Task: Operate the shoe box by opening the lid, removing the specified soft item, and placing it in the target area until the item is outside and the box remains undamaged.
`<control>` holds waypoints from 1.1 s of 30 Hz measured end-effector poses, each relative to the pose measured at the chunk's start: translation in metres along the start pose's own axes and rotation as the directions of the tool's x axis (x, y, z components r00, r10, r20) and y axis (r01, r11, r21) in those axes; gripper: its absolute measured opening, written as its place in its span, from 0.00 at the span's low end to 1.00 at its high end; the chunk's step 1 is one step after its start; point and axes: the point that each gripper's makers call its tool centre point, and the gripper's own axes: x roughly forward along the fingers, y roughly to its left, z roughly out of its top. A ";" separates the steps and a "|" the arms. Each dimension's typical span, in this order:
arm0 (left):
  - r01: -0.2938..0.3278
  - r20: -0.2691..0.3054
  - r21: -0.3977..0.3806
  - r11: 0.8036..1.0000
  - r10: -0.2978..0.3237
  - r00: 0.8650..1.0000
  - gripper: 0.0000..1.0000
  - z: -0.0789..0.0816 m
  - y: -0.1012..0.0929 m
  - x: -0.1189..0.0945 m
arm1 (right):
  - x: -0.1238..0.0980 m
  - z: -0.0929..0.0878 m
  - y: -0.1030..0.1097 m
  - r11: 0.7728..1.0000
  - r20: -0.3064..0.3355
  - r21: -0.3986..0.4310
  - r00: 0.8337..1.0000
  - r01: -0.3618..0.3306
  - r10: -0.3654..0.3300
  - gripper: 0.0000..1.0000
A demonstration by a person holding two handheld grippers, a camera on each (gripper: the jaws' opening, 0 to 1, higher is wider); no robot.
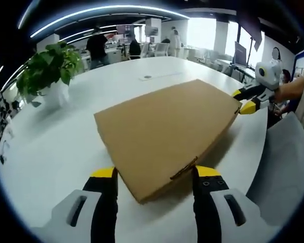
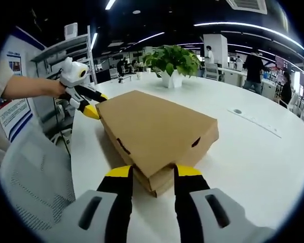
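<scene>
Cardboard shoe box [image 1: 167, 131] lies flat on the white desk [image 1: 66, 147], mid-frame in both views, its lid down; we judge the task barely begun. Our left gripper [image 1: 153, 174] stands at the box's near corner at the bottom of the left gripper view, jaws wide on either side of it. Our right gripper [image 2: 151, 174] straddles the opposite corner, jaws apart and close to the cardboard; we cannot tell whether they grip. Opening the lid, lifting out the soft item and placing it all remain. A potted plant [image 1: 48, 68] stands at upper left.
</scene>
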 end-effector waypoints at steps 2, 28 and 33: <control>-0.001 -0.001 0.001 1.000 0.001 1.000 0.60 -0.001 0.001 -0.001 | 0.001 0.001 0.001 1.000 0.001 -0.001 1.000 -0.002 0.002 0.28; 0.004 -0.050 -0.022 1.000 -0.005 0.999 0.58 -0.006 0.004 -0.009 | 0.004 0.005 0.010 1.000 0.014 0.011 1.000 -0.015 0.014 0.28; 0.006 -0.049 -0.023 1.000 -0.007 0.999 0.58 -0.008 0.006 -0.013 | 0.005 0.005 0.015 1.000 0.014 0.009 1.000 -0.024 0.024 0.28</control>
